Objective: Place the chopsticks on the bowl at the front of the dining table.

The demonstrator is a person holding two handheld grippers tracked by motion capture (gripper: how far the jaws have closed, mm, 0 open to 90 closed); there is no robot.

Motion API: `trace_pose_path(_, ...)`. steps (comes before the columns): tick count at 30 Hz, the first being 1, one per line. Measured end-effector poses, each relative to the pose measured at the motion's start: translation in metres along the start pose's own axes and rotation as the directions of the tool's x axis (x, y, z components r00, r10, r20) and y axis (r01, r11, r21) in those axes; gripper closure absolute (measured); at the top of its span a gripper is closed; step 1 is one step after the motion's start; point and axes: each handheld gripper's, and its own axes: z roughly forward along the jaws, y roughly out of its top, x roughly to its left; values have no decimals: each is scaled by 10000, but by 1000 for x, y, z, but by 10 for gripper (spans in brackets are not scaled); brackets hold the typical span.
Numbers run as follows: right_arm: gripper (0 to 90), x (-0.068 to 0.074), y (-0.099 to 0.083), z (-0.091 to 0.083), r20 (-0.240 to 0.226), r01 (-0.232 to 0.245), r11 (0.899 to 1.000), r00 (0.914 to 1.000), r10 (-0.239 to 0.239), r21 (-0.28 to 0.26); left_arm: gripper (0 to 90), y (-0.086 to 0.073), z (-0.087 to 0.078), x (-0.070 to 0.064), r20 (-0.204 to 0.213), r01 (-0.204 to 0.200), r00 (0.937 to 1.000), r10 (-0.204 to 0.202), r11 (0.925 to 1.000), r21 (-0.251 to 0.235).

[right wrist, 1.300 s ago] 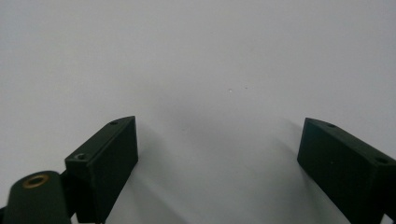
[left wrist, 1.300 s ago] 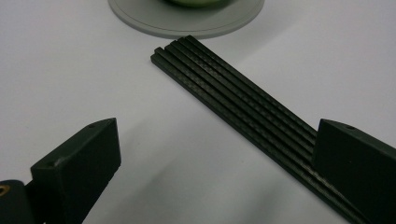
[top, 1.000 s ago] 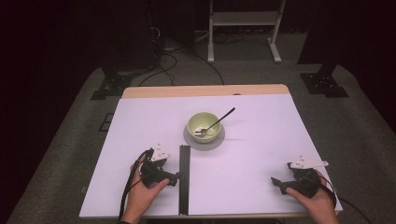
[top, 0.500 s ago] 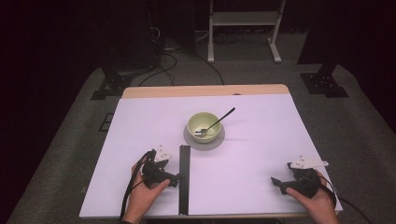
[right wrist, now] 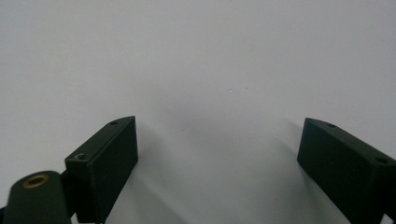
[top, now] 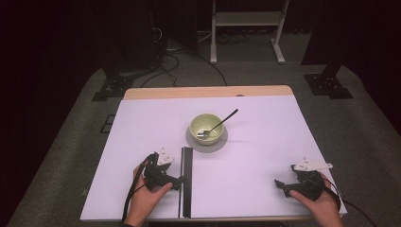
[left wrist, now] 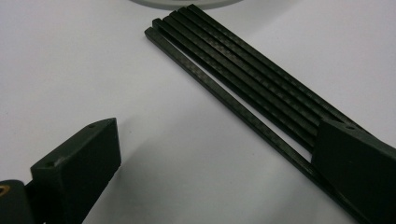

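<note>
Near the front edge of the table (top: 142, 123), left of centre, the left gripper (top: 176, 180) sat with its jaws spread wide and nothing between them. One jaw overlapped the near end of the black rods (top: 187, 179), a flat bundle of thin strips lying side by side and running from the near edge toward the bowl (top: 206, 126). The left gripper view showed about five rods (left wrist: 243, 79), one slightly split from the rest.

The right gripper (top: 280, 184) rested at the near right, well apart from the rods, jaws equally wide and empty over bare tabletop.

Risks, as judged:
- Closing across the bundle could pinch only the outer strip, fanning the others out.
- The thin, smooth rods lay flat on the table, so the jaw tips might scrape or skate over them.
- A forward shove could drive the far ends into the grey saucer (top: 220, 144) under the bowl and upset the spoon (top: 218, 124).
</note>
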Motion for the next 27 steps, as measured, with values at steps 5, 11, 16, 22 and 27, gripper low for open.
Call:
trace_pose_path(5, 106, 0, 0, 0, 0, 0, 10000, 10000, 0, -3, 2, -1, 0, 0, 13, 106, 9999, -106, 9999, -22)
trace_pose_path(11, 106, 0, 0, 0, 4, 3, 10000, 10000, -3, -5, 2, -3, -3, 0, 56, 125, 9999, -125, 9999, 30)
trace_pose_path(16, 106, 0, 0, 0, 9, 9, 10000, 10000, -9, -8, 2, -6, -5, 0, 145, 201, 9997, -201, 9998, 2)
trace_pose_path(22, 106, 0, 0, 0, 6, 4, 10000, 10000, -4, -6, 2, -8, -7, 1, 158, 172, 9997, -172, 9998, 40)
trace_pose_path(27, 106, 0, 0, 0, 4, 5, 10000, 10000, -5, -11, 2, -10, -9, 3, 151, 207, 9997, -207, 9998, 41)
